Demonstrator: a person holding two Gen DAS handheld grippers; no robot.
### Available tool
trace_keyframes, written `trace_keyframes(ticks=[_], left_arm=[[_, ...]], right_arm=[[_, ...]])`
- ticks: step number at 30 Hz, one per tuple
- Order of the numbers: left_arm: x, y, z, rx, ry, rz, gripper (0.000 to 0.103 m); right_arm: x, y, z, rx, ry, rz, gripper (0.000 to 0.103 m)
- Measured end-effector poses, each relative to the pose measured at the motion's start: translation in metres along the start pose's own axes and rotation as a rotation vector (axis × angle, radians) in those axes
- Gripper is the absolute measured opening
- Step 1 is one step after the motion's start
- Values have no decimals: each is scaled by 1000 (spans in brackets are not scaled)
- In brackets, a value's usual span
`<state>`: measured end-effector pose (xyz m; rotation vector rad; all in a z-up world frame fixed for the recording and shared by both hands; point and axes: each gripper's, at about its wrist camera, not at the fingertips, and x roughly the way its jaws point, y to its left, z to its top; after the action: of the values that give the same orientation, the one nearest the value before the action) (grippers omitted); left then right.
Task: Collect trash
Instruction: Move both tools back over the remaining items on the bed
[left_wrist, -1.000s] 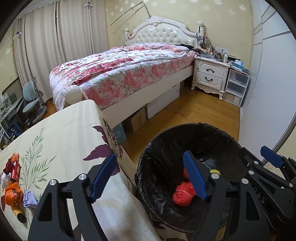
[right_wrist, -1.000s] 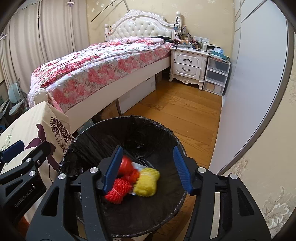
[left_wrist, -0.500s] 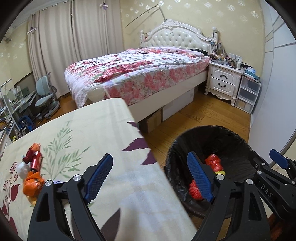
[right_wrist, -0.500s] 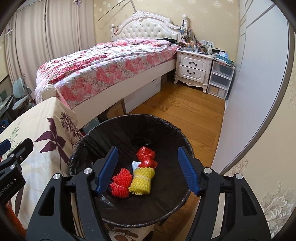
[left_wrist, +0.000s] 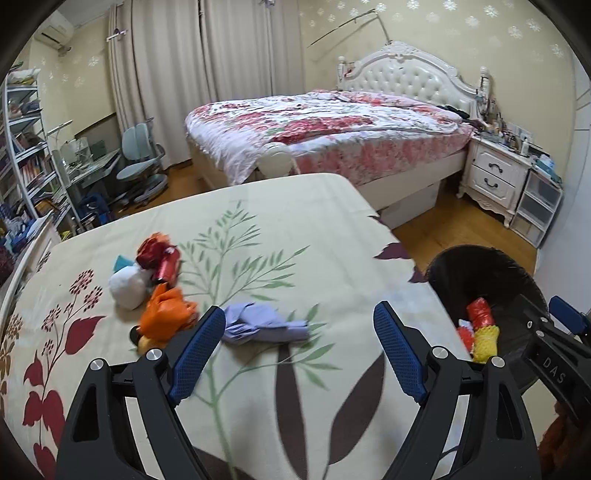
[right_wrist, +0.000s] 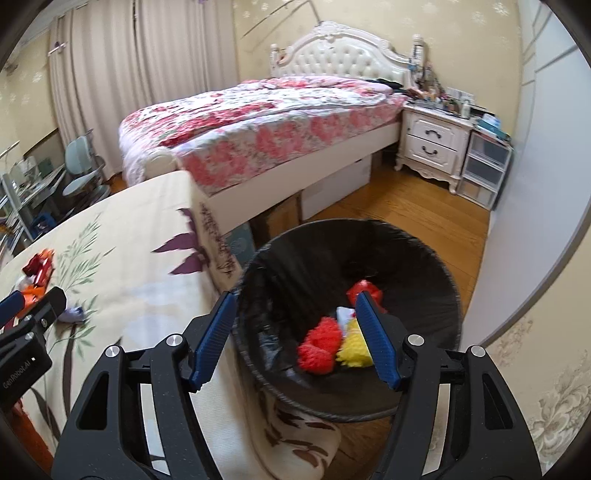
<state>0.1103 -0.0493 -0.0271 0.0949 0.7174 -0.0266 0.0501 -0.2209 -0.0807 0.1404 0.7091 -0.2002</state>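
Black-lined, the trash bin (right_wrist: 347, 317) stands on the floor just beside the counter's (left_wrist: 280, 229) right edge and already holds a red mesh ball (right_wrist: 319, 343), a yellow mesh piece (right_wrist: 354, 350), a crumpled red wrapper (right_wrist: 364, 290) and a white scrap. The rest of the trash sits toward the counter's left edge: a lilac crumpled paper (left_wrist: 258, 326) nearest, then an orange wrapper (left_wrist: 166, 317), a white ball (left_wrist: 127, 286) and a red can (left_wrist: 166, 264), bunched together and touching.

The left gripper (left_wrist: 291, 354) hangs over the counter with its jaws spread wide and empty, having just opened further; the lilac paper lies just ahead of its left finger. The right gripper (right_wrist: 295, 339) is likewise open with nothing between its pads, jaws recently widened, straddling the bin's near rim.

The likely next step is a grab at the lilac paper. The risks: the light paper could slide away under a one-sided touch, the pads could pinch the tablecloth along with it, or a sweep into the pile could roll the can or the ball off the left edge.
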Motion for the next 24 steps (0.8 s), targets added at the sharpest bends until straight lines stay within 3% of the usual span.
trace_keyframes(ticks=[12,24], left_arm=[[12,75,-27,-133,88,134,82],[21,103,-34,-173,154,138,82]], right_arm=[[-4,65,-14,-100,29,104,66],[-3,105,-19,-171,49,164,66]])
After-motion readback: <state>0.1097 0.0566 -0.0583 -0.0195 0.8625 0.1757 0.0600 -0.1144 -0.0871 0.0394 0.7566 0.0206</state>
